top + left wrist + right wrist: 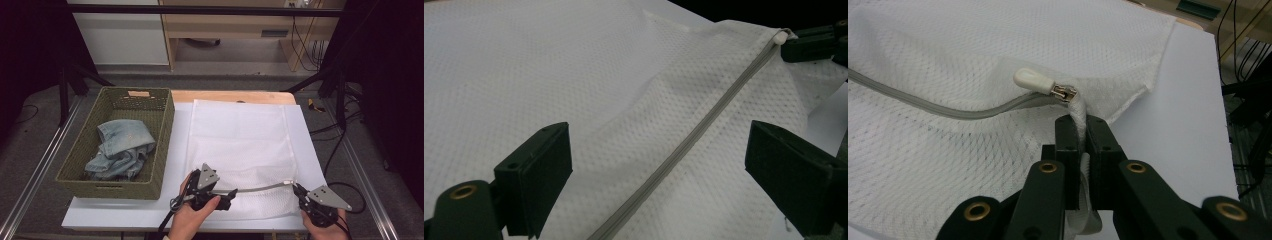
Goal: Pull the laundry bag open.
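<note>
Setting: indoor test lab or recording studio, not a home. Evidence: black metal frame bars (200,10) crossing overhead and slanting down at both sides; aluminium rails (35,170) along the left and right edges of the grey floor; loose black cables (305,45) hanging by a plain wooden bench (225,25) at the back; a white board (125,215) laid over a small wooden table (230,96) as the work surface.
</note>
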